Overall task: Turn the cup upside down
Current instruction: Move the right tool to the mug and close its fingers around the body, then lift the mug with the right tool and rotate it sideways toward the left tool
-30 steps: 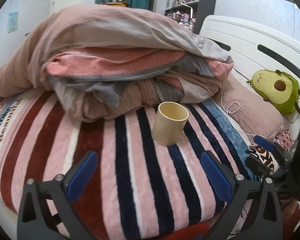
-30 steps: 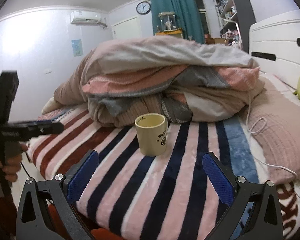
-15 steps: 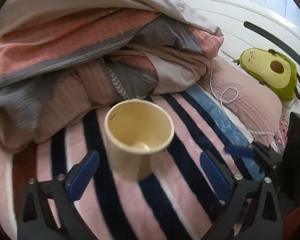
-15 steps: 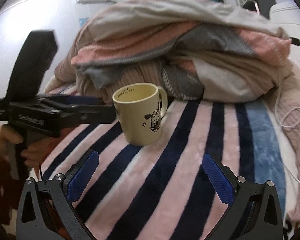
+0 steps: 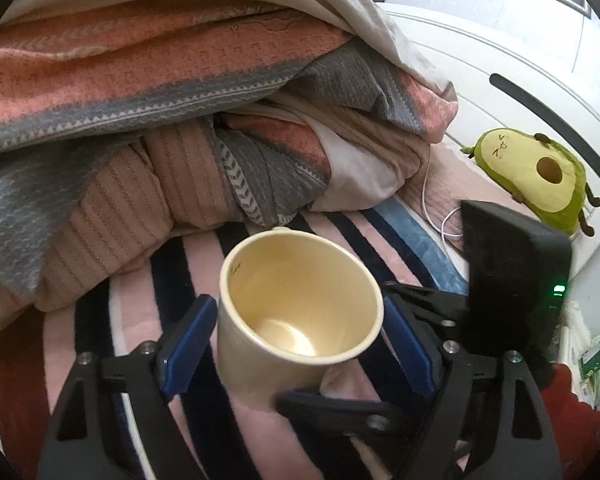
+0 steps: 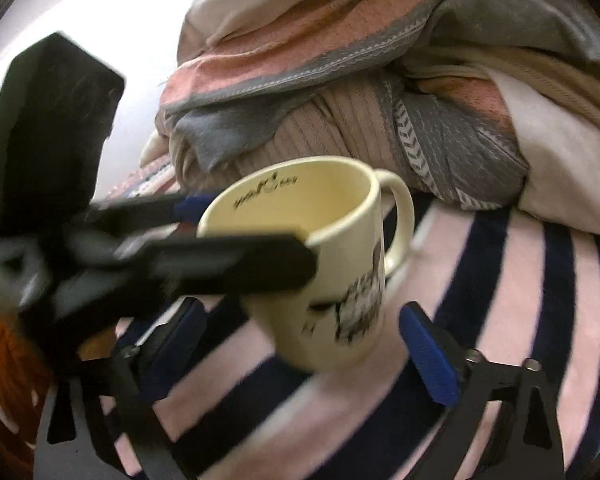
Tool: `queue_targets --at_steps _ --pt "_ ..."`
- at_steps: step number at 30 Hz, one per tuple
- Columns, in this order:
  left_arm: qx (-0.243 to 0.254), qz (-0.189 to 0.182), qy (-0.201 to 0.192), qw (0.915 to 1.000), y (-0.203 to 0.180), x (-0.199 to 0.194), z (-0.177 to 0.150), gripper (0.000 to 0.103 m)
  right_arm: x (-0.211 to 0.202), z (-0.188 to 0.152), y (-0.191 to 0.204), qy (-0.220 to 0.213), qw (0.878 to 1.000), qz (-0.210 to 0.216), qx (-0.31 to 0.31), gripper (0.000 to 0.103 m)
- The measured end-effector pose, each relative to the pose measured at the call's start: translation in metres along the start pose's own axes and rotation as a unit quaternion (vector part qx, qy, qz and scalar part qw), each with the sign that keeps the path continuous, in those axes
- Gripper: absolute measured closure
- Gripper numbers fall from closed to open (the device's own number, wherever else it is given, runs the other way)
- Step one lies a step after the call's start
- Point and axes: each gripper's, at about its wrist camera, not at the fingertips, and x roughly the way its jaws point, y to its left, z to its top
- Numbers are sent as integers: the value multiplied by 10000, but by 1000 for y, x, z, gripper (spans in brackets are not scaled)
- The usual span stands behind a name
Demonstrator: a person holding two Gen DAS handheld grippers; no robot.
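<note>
With cup (image 5: 296, 316) upright betw both grippers' fingers (image 5: 186, 336), on blanket (image 6: 512, 320)

The heaped quilt (image 5: 172, 92) walls off the far side just behind the cup (image 5: 296, 312); both grippers crowd its flanks (right (image 5: 340, 404), left (image 6: 204, 240)), striped blanket (image 6: 520, 320) open rightward.

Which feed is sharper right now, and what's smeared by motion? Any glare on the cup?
Left wrist view: fairly sharp; the cup has a soft bright patch on its inside bottom, no harsh glare; fisheye bends the headboard. Right wrist view: motion blur smears the left gripper across the cup's front, its printed drawing is streaked, and the wall at upper left is blown out.
</note>
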Motion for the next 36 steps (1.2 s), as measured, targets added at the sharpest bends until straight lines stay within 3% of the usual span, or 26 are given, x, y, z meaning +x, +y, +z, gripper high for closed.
queue_targets --at_steps 4,13,20,29,32,36 --pt "-373 -193 -23 9991 15 5 2 19 10 6 -3 74 10000 62 13 19" --pt "-409 -278 32 9988 8 -12 -9 19 3 4 19 -10 9993 -331 -166 21" --pt "-381 -442 141 9982 -30 -40 -39 19 -32 -24 53 3 9980 -568 -265 22" --pt "-500 -921 357 9939 -82 -58 -83 19 -87 -79 90 101 9954 -917 -254 23" --pt "-376 -797 346 9955 -90 -59 -89 19 -95 -89 90 105 9949 -995 -151 23" --pt "-659 -796 343 9940 -76 -62 -89 19 -93 -88 94 59 9941 -1068 -169 23"
